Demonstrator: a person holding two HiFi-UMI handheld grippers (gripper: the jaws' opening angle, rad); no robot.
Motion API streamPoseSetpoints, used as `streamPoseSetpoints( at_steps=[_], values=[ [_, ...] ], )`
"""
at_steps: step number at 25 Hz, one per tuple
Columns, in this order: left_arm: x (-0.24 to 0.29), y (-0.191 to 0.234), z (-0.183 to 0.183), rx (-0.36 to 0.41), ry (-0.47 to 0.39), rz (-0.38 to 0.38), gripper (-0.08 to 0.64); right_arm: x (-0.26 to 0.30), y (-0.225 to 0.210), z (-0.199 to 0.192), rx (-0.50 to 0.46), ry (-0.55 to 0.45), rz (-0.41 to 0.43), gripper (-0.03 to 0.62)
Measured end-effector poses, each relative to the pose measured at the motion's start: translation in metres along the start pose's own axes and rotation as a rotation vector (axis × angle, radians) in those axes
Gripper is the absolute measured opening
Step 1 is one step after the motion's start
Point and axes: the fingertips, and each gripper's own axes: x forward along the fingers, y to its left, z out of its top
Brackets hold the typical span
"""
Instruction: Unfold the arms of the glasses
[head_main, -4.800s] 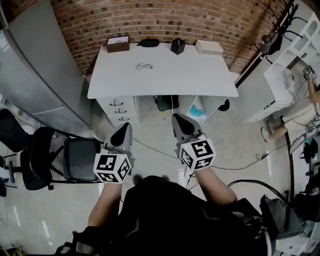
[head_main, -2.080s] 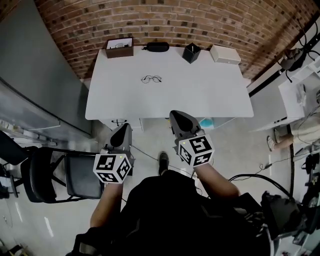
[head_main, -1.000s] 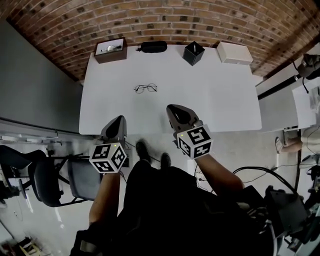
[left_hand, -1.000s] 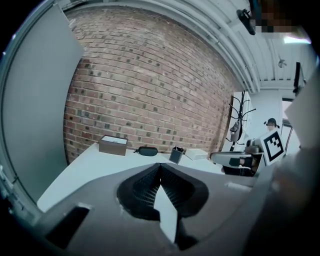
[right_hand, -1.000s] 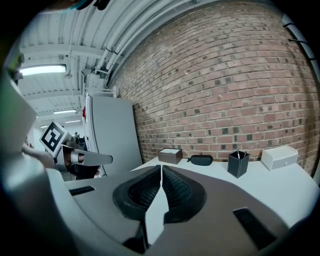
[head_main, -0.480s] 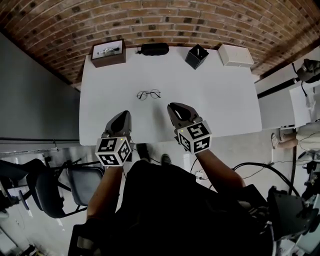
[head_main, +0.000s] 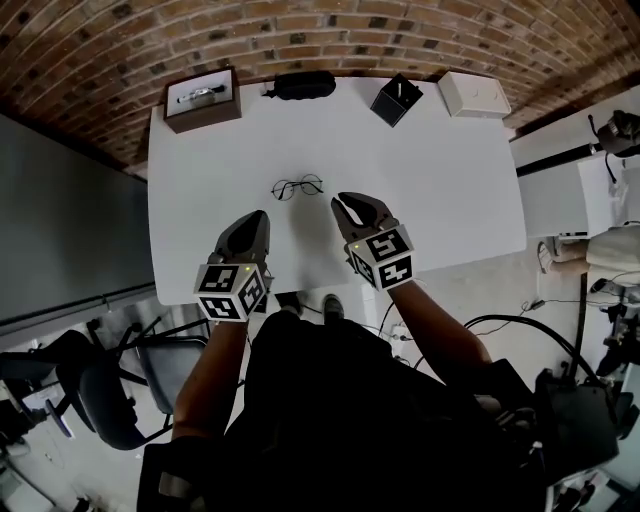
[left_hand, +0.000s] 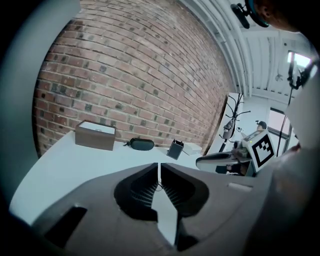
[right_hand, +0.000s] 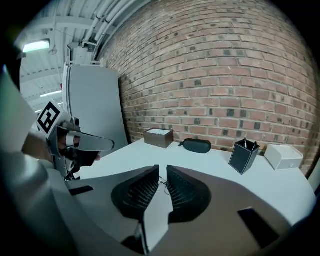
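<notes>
Glasses (head_main: 297, 187) on white table (head_main: 440, 170)

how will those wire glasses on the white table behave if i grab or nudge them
The glasses have a very thin wire frame, so they are probably light and would likely bend rather than resist a hard squeeze. They lie on the smooth white table, so a nudge may well slide them instead of tipping them.

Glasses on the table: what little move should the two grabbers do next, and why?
Probably reach both a bit farther forward while opening the jaws. The glasses lie untouched on the table, just ahead of the left gripper and right gripper, and both are shut and empty.
</notes>
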Motion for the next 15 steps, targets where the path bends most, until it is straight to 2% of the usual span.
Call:
streamPoseSetpoints(
  at_steps=[6,11,15],
  values=[
    [0.031,0.018,-0.016,0.012,0.067,-0.016,0.015,0.033,-0.009,-0.021,-0.012,0.057,-0.011,0.014],
    [0.057,0.033,-0.031,-0.005,0.082,-0.030,0.084,0.062,-0.016,-0.047,-0.046,0.129,-0.019,0.014],
    [0.076,0.041,-0.053,-0.018,0.148,-0.034,0.121,0.081,-0.021,-0.070,-0.040,0.185,-0.007,0.031]
  ],
)
